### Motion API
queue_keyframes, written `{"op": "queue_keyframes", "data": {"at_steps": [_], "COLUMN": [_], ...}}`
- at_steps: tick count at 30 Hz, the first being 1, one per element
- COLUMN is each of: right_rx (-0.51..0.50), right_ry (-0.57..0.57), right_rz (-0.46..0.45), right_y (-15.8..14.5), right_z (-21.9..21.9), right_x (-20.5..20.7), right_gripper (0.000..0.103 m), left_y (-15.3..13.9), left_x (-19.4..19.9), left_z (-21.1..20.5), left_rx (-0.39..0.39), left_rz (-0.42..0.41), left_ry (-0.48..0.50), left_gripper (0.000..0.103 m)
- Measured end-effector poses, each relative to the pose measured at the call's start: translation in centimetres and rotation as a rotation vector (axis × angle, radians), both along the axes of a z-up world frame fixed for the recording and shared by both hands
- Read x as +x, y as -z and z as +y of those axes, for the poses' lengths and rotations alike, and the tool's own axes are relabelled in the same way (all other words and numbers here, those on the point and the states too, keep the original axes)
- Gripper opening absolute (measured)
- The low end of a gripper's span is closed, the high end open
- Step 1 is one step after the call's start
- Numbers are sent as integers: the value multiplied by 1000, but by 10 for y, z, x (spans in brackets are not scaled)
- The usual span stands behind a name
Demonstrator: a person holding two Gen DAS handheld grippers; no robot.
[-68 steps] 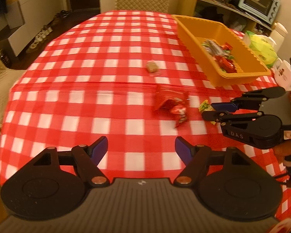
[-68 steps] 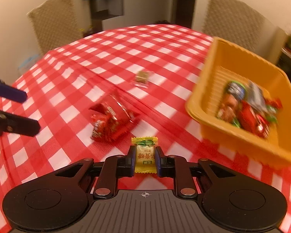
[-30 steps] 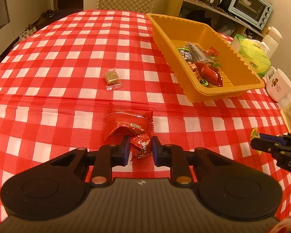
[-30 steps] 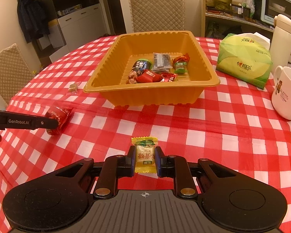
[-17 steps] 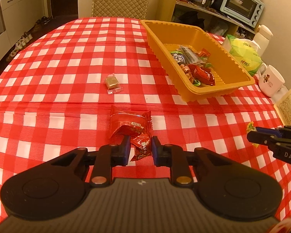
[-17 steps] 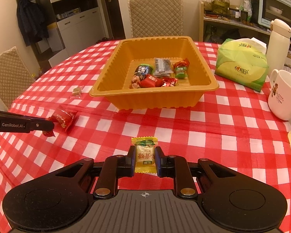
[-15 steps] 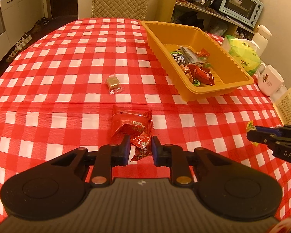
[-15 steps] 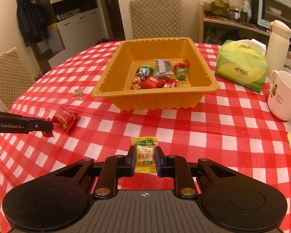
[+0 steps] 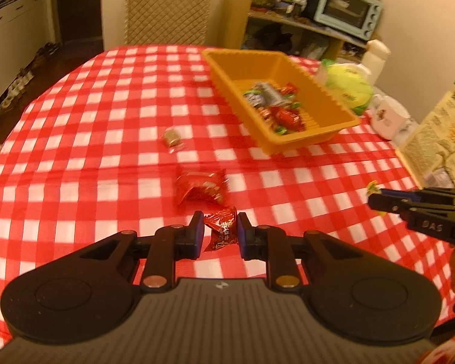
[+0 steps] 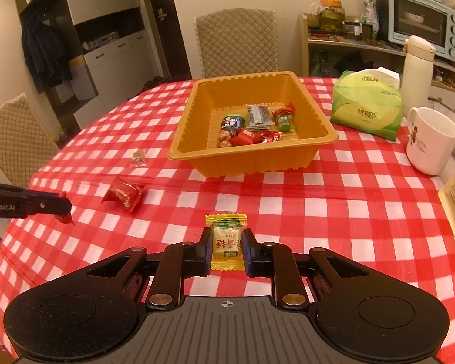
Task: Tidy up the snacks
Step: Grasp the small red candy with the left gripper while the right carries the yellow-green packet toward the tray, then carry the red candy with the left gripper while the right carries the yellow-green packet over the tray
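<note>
Lifting clear of the checked tablecloth (image 10: 333,212), the left gripper (image 9: 220,231) is clamping a small red candy (image 9: 221,232) while the right gripper (image 10: 227,248) is pinching a yellow candy (image 10: 227,242); both are now nearing the orange tray (image 10: 315,115), leaving a red packet (image 10: 124,195) and a brown sweet (image 10: 138,156) behind.

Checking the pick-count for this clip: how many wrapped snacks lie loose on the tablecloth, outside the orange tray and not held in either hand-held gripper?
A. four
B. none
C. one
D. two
D: only the red snack packet and the small brown candy in clear wrap lie on the checked tablecloth; the others are in the orange tray or gripped.
</note>
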State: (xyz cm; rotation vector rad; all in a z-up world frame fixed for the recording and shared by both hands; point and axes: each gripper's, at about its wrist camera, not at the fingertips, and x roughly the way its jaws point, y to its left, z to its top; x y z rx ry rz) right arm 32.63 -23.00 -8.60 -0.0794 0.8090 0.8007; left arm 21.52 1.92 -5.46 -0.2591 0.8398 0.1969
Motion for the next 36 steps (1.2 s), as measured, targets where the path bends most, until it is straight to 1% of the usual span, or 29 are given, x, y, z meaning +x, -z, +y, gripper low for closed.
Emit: {"op": "queue_keyframes", "data": {"at_steps": [3, 7, 11, 17, 22, 30, 36], "right_rx": [8, 31, 52, 95, 135, 147, 139], "right_ry": [7, 21, 31, 39, 38, 29, 28], "right_rz": [-10, -31, -60, -101, -94, -20, 8], "right_y": [-6, -17, -28, -44, -46, -24, -10], "right_z": [-4, -9, -11, -5, 8, 38, 56], "right_x": [-2, 7, 28, 71, 113, 173, 205], "right_gripper": [20, 20, 20, 20, 20, 20, 20], "left_y": [-16, -36, -51, -61, -58, -37, -18], "left_x": [5, 21, 45, 89, 125, 195, 247], "left_z": [-8, -19, -28, -31, -24, -6, 6], "left_rx": [2, 14, 38, 70, 76, 85, 137], "left_rz": [-35, -87, -125, -155, -151, -113, -82], "left_ry": [35, 82, 115, 120, 111, 87, 69], "left_gripper": [20, 20, 20, 20, 20, 20, 20]}}
